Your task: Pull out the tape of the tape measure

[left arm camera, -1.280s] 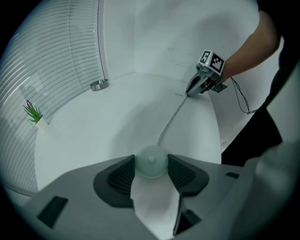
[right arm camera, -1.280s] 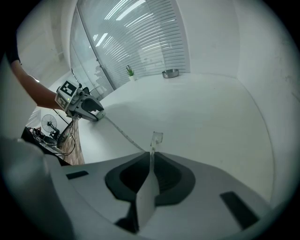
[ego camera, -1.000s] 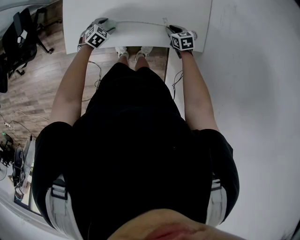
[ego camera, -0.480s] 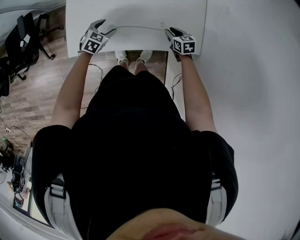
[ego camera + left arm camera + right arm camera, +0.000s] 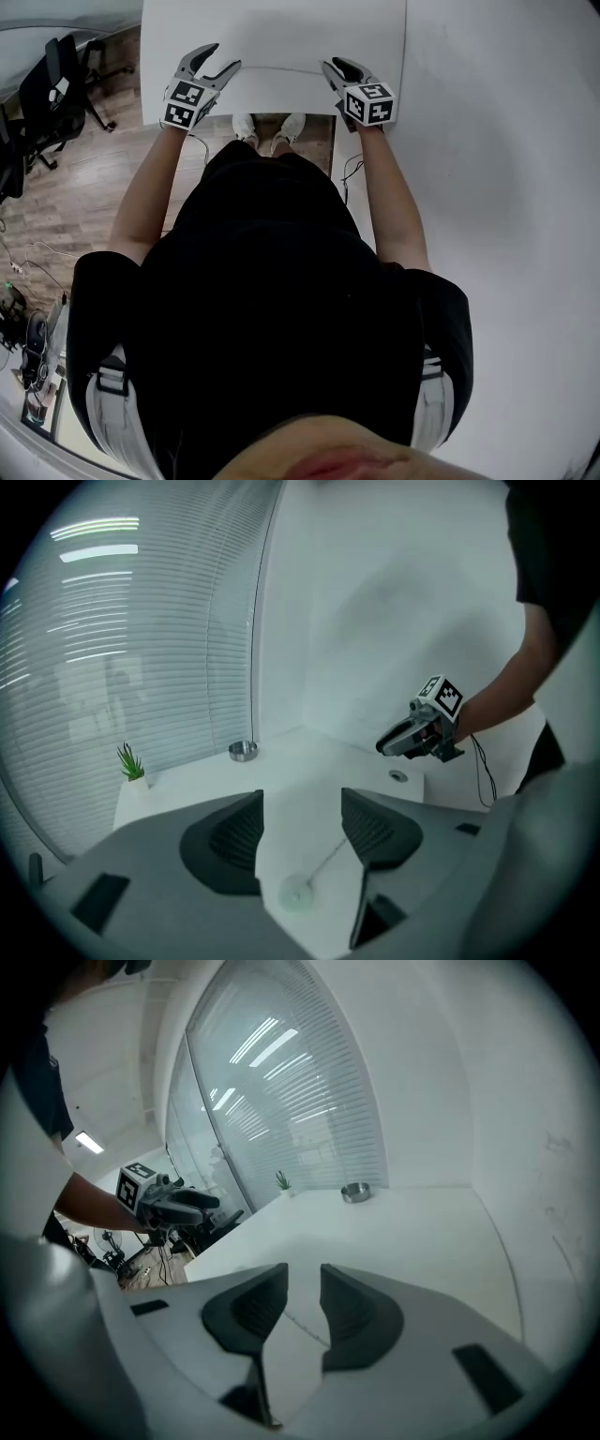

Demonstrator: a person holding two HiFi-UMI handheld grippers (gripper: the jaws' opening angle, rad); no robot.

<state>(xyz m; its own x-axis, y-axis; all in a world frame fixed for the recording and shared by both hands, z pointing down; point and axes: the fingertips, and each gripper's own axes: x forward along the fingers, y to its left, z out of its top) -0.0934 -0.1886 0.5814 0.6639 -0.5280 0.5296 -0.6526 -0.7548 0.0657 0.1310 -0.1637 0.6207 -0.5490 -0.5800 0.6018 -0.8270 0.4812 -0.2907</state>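
**Inspector:** Left gripper (image 5: pixel 225 56)?
**Assistant:** Jaws wide, just eased inward, empty, above the table (image 5: pixel 281 28) edge.
**Inspector:** Right gripper (image 5: pixel 333 64)?
**Assistant:** Narrow gap, just widened, empty. Tape measure: located in no view. Pull apparently not begun; next, find it, then grip case and tab.

Small plant (image 5: pixel 128 761), metal bowl (image 5: pixel 243 751) on white table (image 5: pixel 309 754) (far edge).
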